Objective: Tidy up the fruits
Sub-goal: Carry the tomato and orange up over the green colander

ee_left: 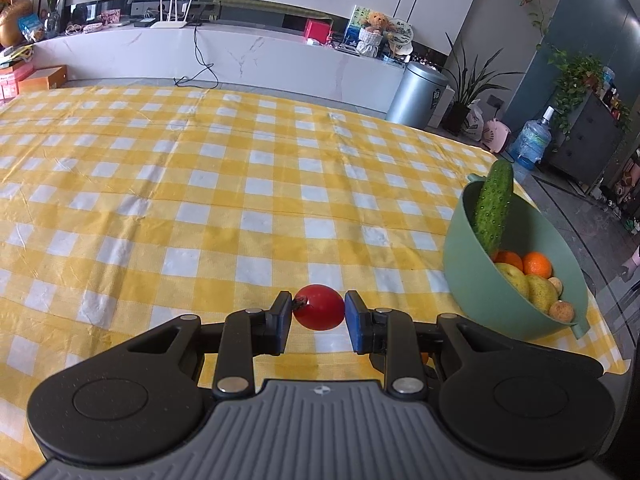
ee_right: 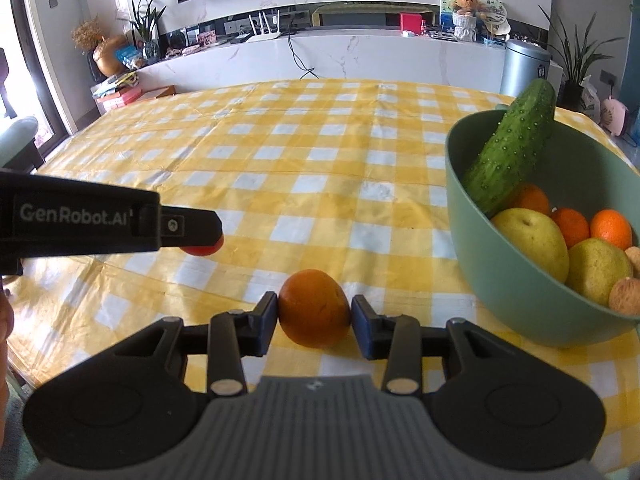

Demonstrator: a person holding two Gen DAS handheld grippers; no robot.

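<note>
While the left gripper (ee_left: 318,322) pinches a red tomato (ee_left: 319,307) between its blue pads, both touching the fruit, the right gripper (ee_right: 314,320) brackets an orange (ee_right: 314,309) on the yellow checked tablecloth (ee_right: 280,168); its left pad touches the peel, but whether the right pad makes contact is hard to tell. Just to the right stands the green bowl (ee_right: 520,292), holding a cucumber (ee_right: 512,148) leaned against its rim, two yellow pears (ee_right: 534,240), several small oranges (ee_right: 610,228) and brownish round fruits (ee_right: 624,300).
</note>
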